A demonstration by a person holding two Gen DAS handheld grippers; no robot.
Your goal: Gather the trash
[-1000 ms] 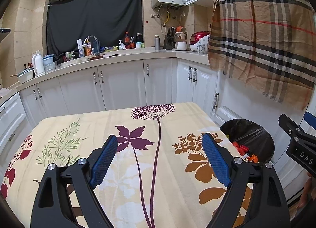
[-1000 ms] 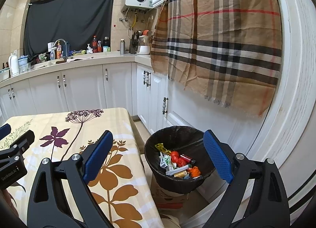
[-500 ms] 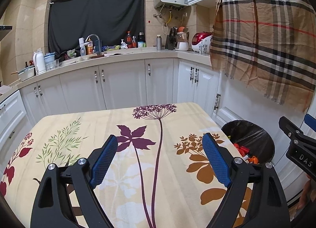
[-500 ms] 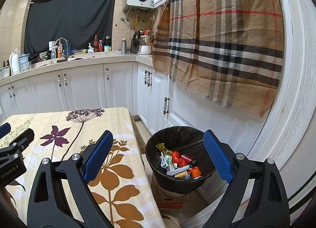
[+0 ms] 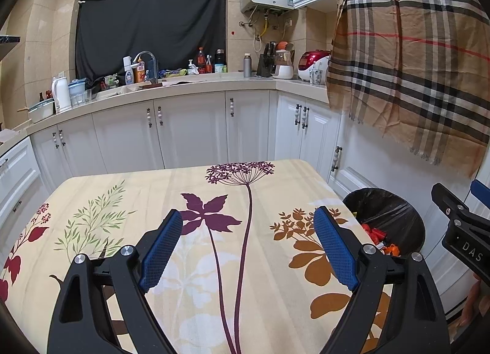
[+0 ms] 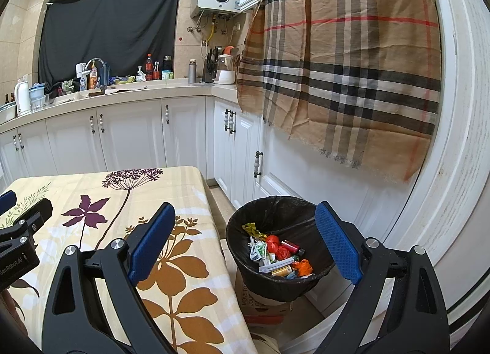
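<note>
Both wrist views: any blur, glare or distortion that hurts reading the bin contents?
Left wrist view: sharp, evenly lit, strong fisheye bending of the cabinets; the trash bin is mostly cut off by the table edge. Right wrist view: sharp, no glare; trash inside the bin is clearly readable between the open right gripper fingers.

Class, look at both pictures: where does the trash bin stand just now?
The trash bin stands on the floor off the table's right edge, before the white cabinets; the left wrist view shows it at right.
</note>
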